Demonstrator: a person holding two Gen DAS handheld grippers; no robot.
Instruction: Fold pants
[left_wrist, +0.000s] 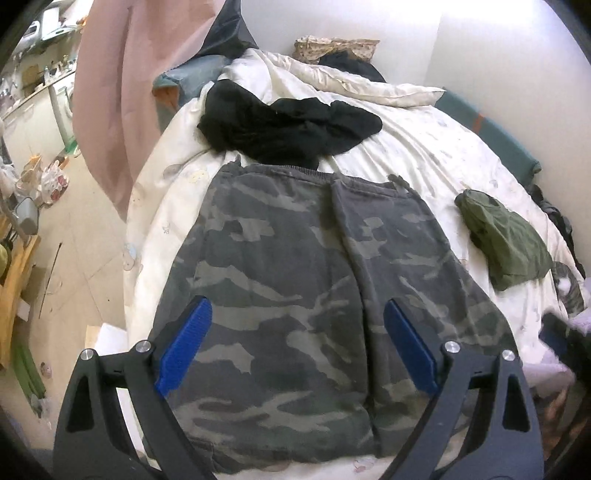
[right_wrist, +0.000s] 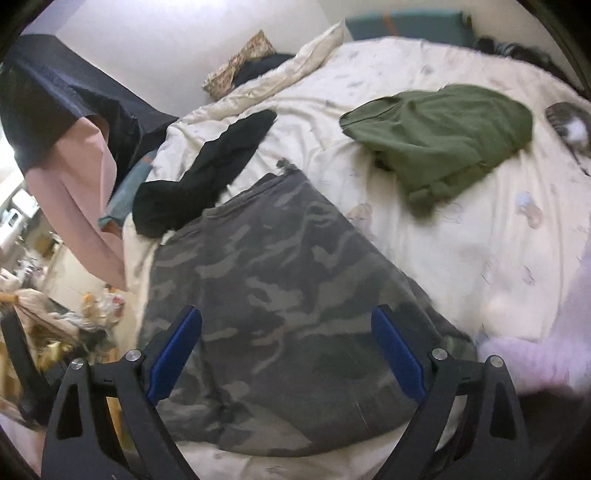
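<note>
Surface: bed with a cream quilt (left_wrist: 424, 147), faintly printed, rumpled toward the far wall.

Item 1: camouflage pants (left_wrist: 295, 277), laid flat on the near part of the quilt, waistband toward the far end, legs side by side.

Item 2: black garment (left_wrist: 288, 129), crumpled, touching the pants' waistband.

Item 3: olive-green garment (right_wrist: 443, 144), loosely folded, lying apart to the right of the pants.

Item 4: patterned cushion (left_wrist: 332, 46) against the white wall at the head of the bed.

Room: pink curtain (left_wrist: 110, 92) hanging left of the bed; pale tiled floor (left_wrist: 74, 258) with clutter; a washing machine farther left.

My left tongs (left_wrist: 297, 347): spread wide above the pants, holding nothing.

My right tongs (right_wrist: 286, 356): likewise spread wide over the pants, nothing between them.
</note>
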